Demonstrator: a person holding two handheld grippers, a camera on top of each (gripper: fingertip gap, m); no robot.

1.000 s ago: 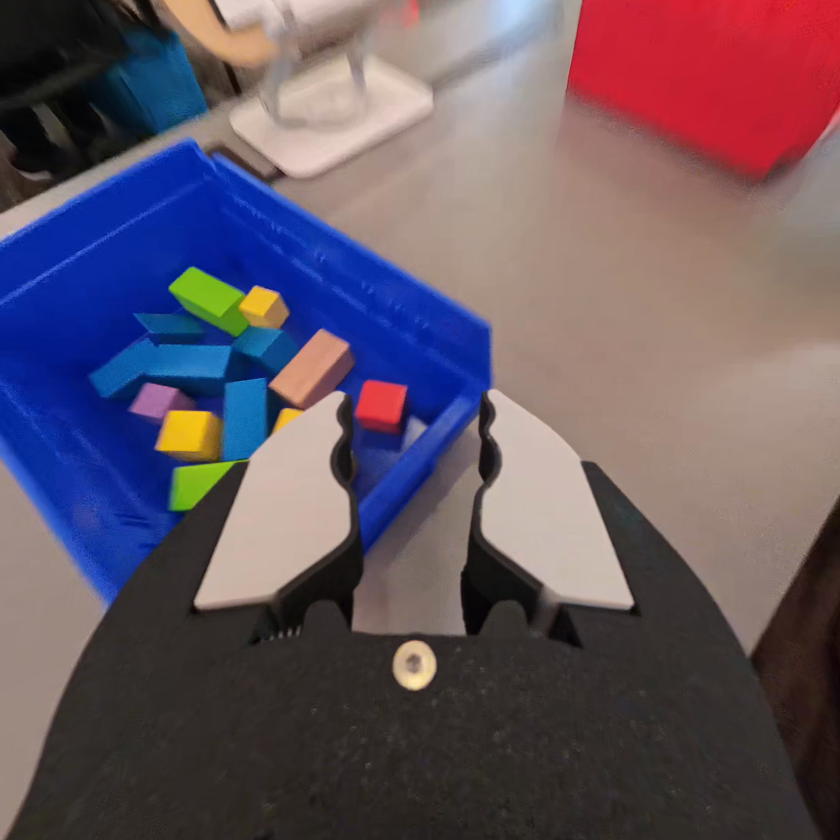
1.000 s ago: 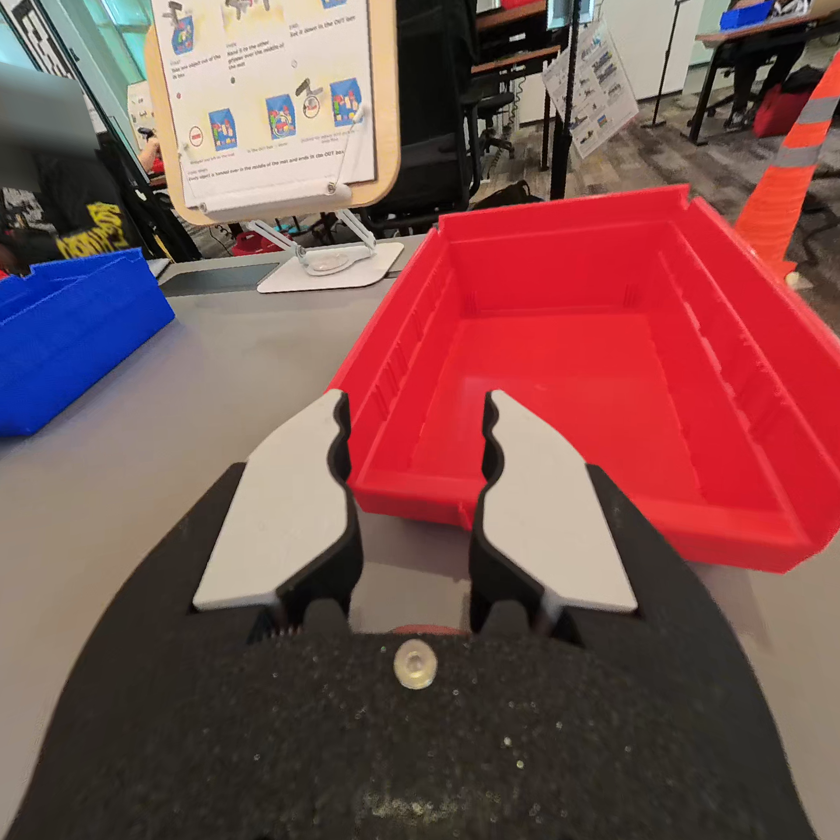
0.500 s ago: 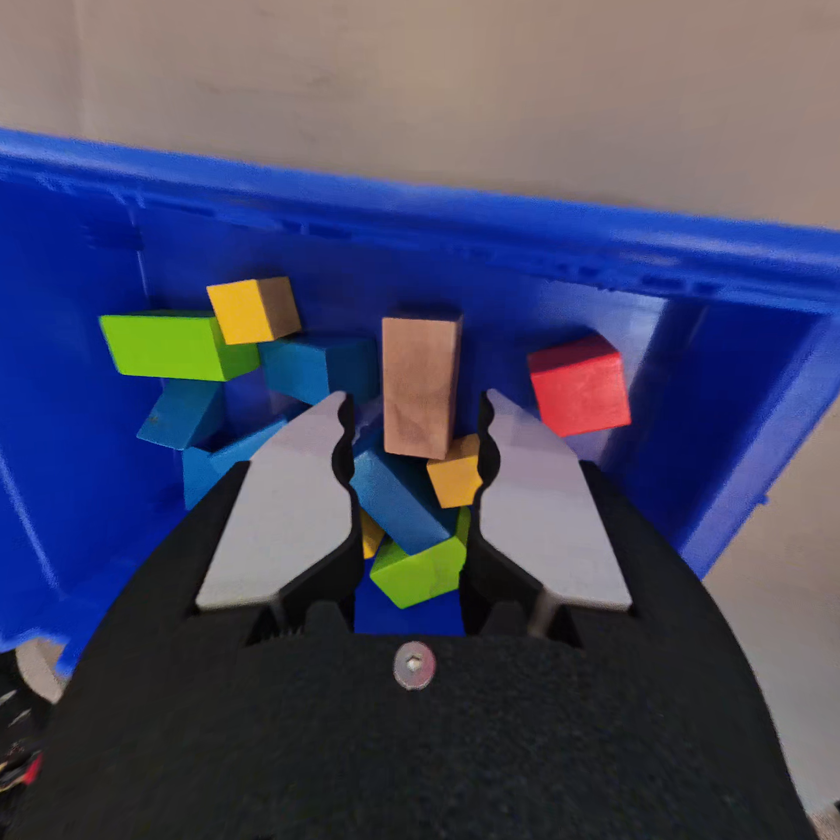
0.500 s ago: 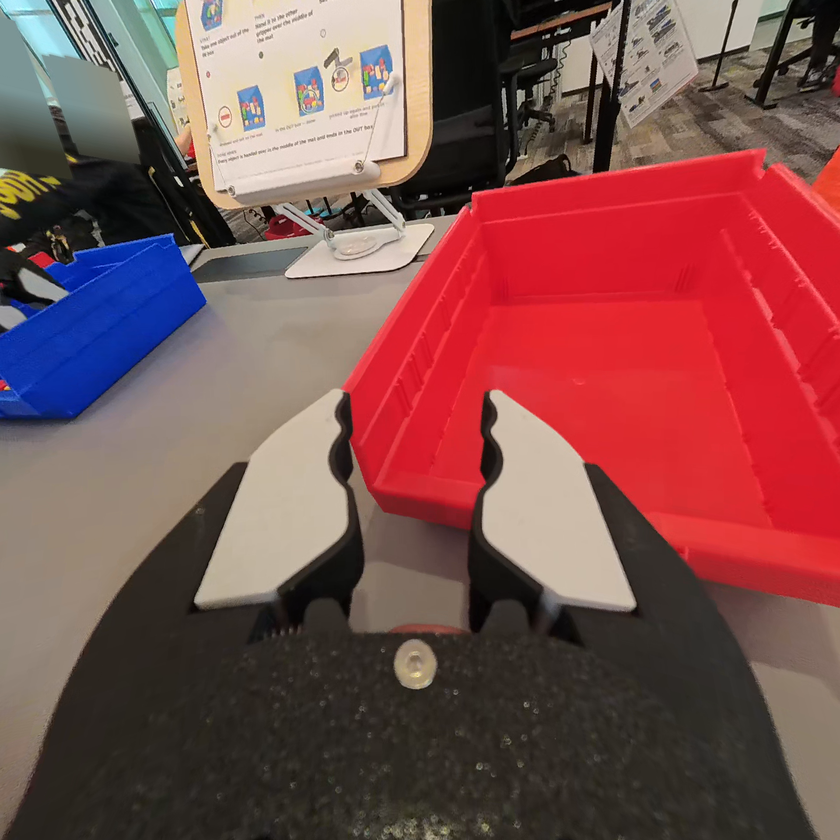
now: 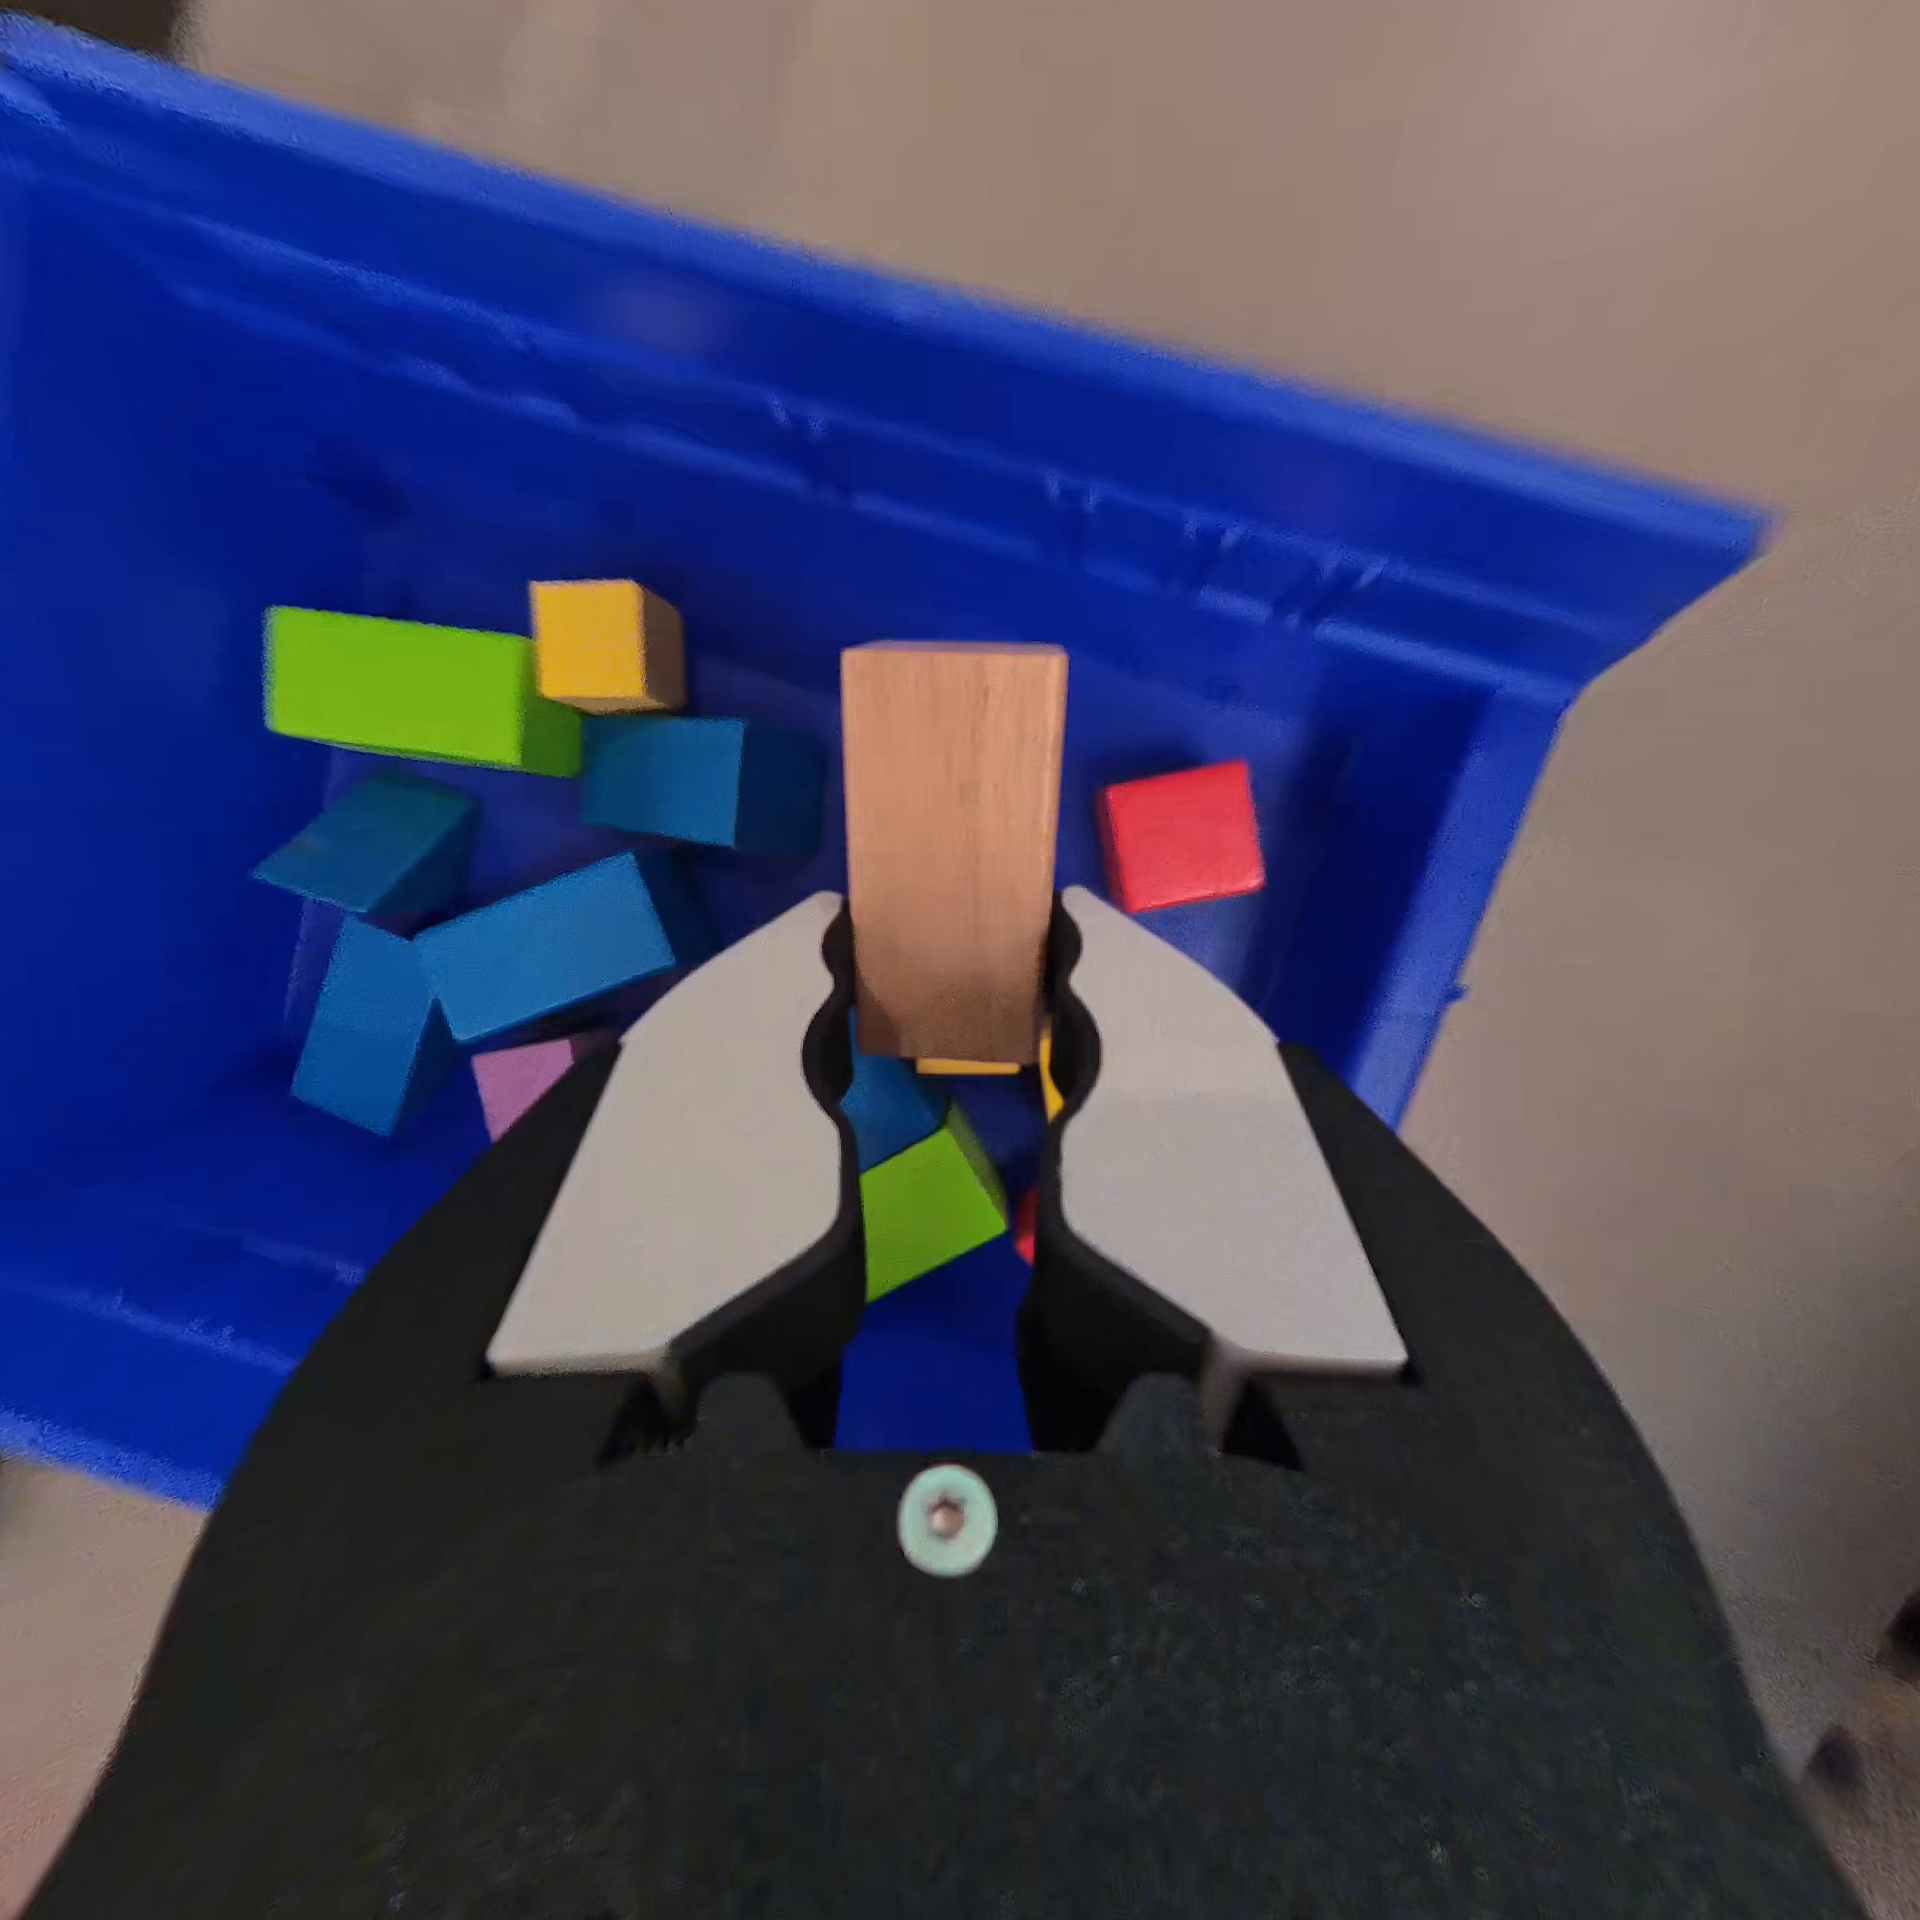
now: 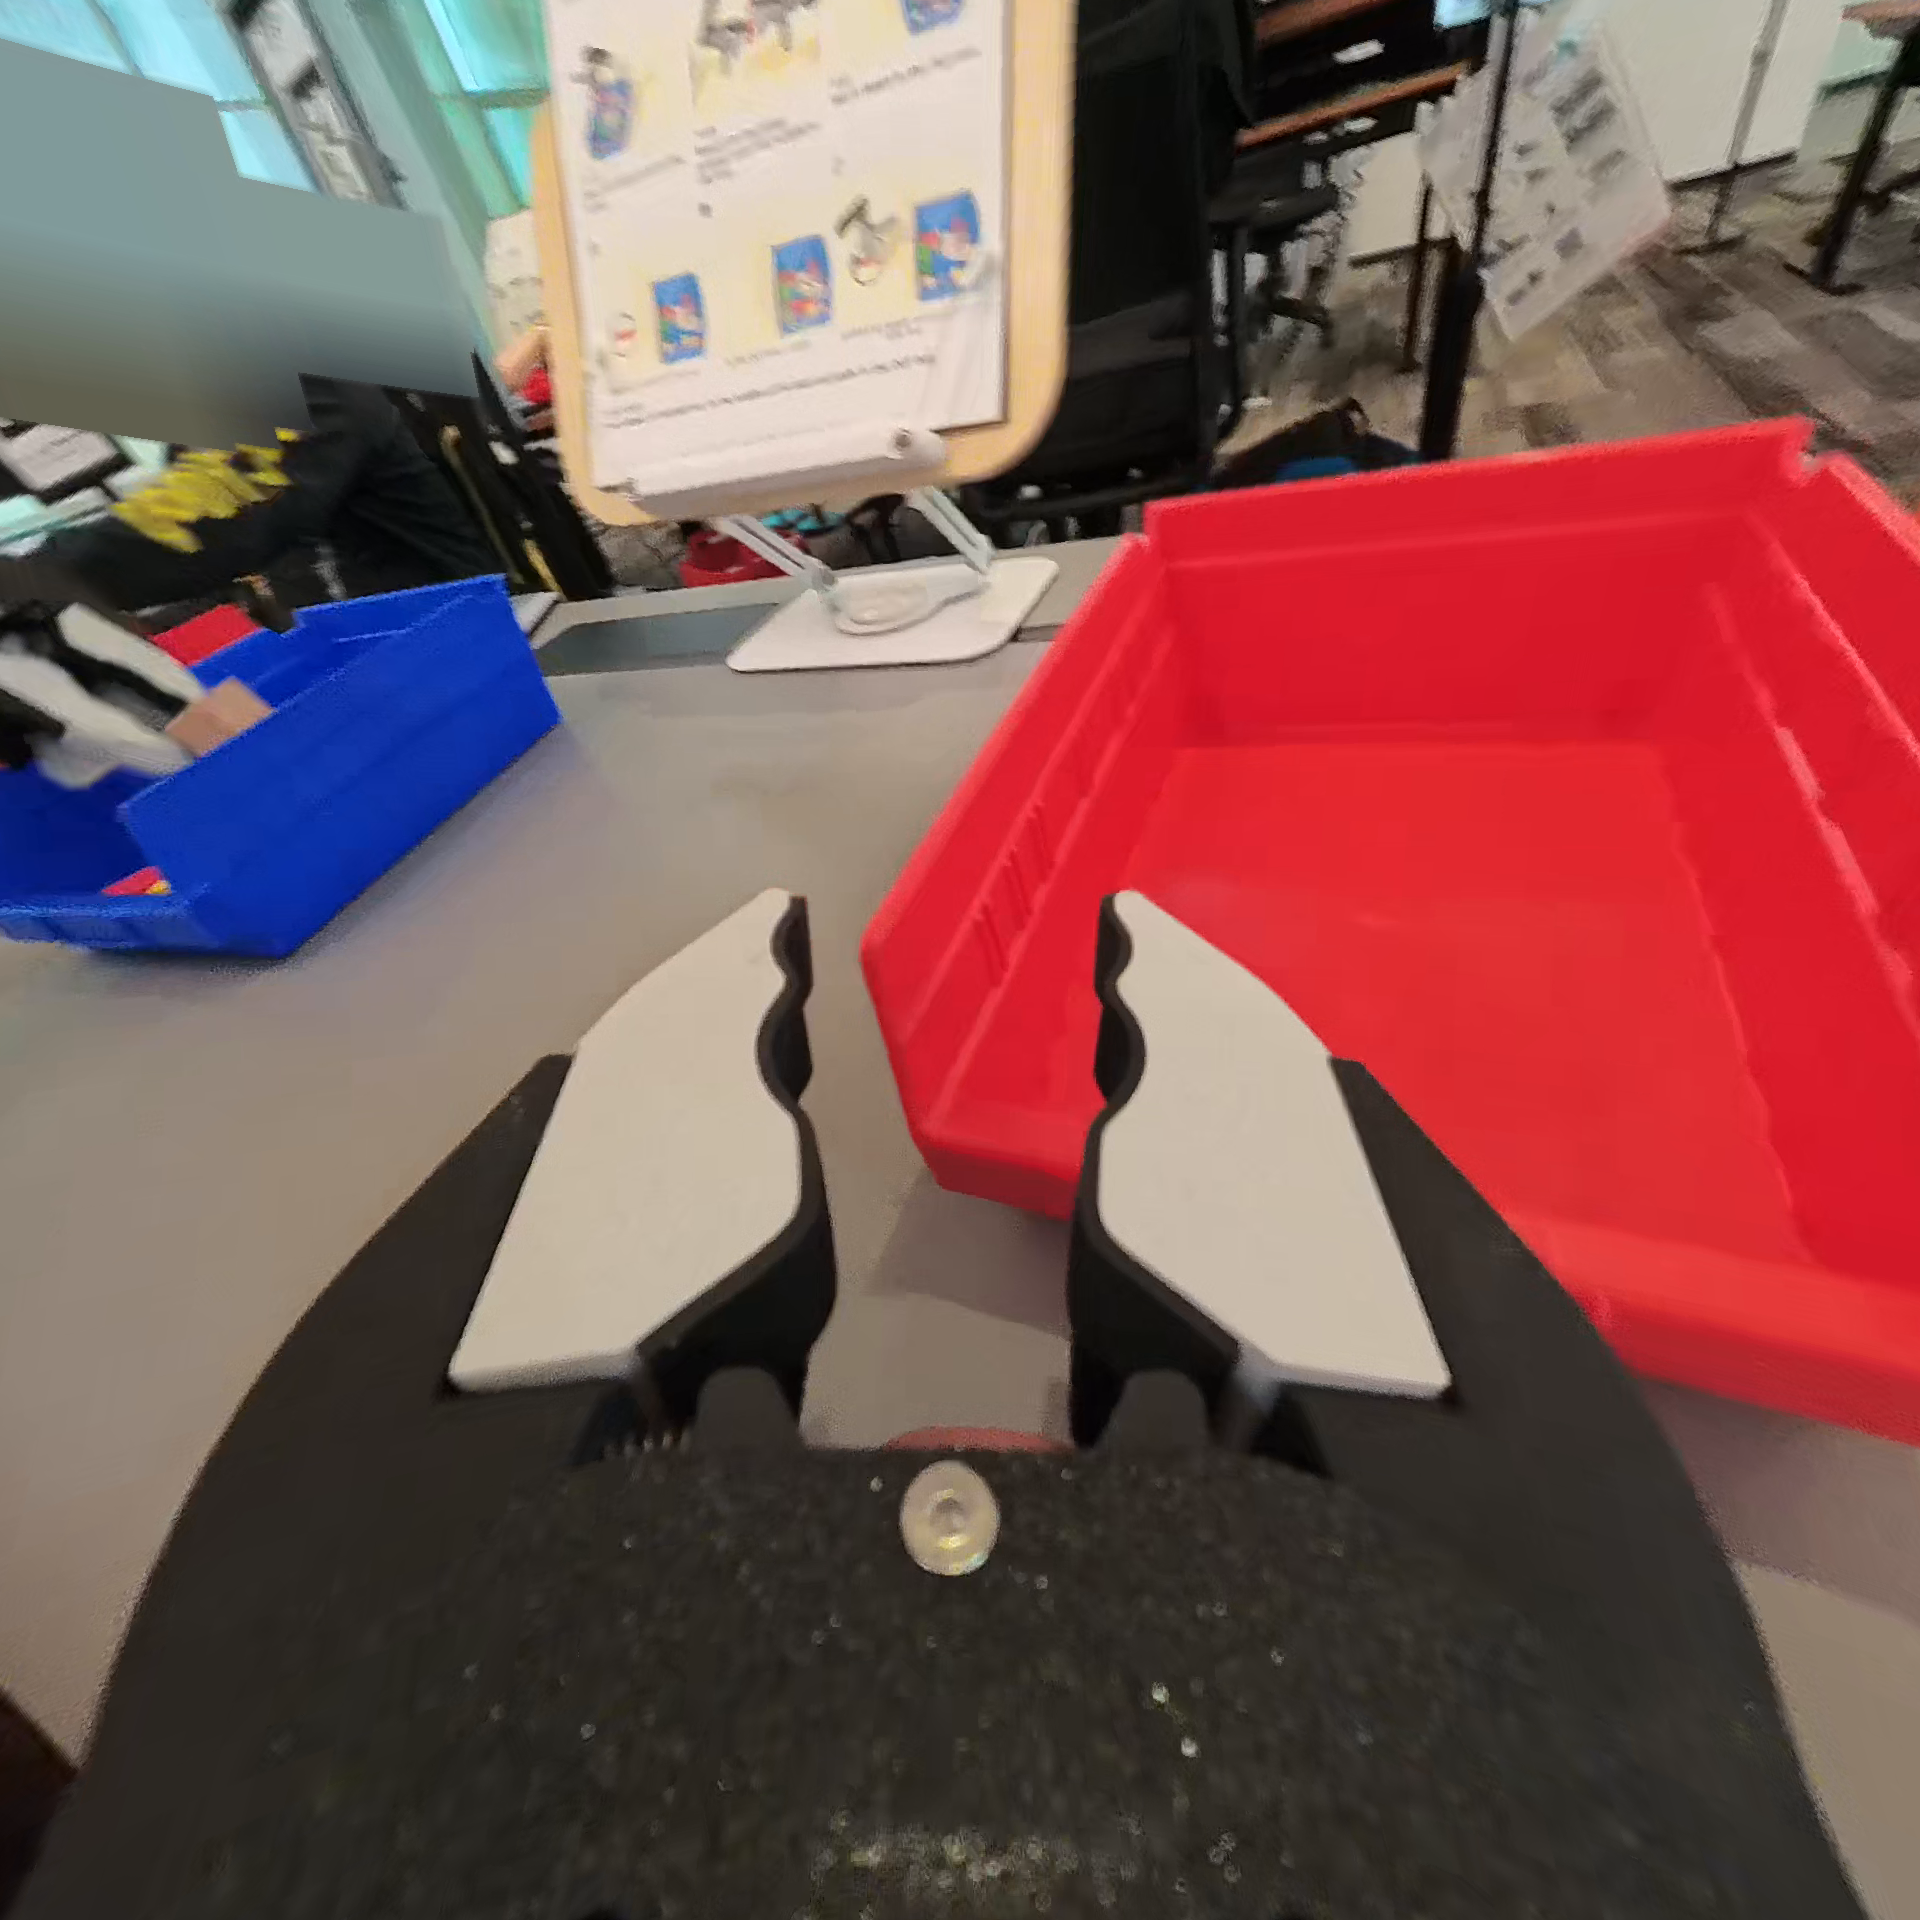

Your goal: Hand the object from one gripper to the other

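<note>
My left gripper (image 5: 948, 925) is shut on a plain brown wooden block (image 5: 954, 831) and holds it above the blue bin (image 5: 1039, 436), which has several coloured blocks inside. The block sticks out forward past the fingertips. In the right wrist view the left gripper (image 6: 94, 707) shows far left over the blue bin (image 6: 343, 769) with the brown block (image 6: 223, 717) in it. My right gripper (image 6: 948, 925) is open and empty above the grey table, just left of the near corner of the empty red bin (image 6: 1455, 935).
Loose in the blue bin are a red cube (image 5: 1182, 836), a green block (image 5: 400, 688), a yellow cube (image 5: 603, 644) and several blue blocks. A clipboard stand (image 6: 800, 260) stands at the table's far edge. A person sits behind the blue bin at left.
My left gripper swung over the blue bin, went down, closed on the brown block and lifted it. My right gripper shifted slightly left, staying open.
</note>
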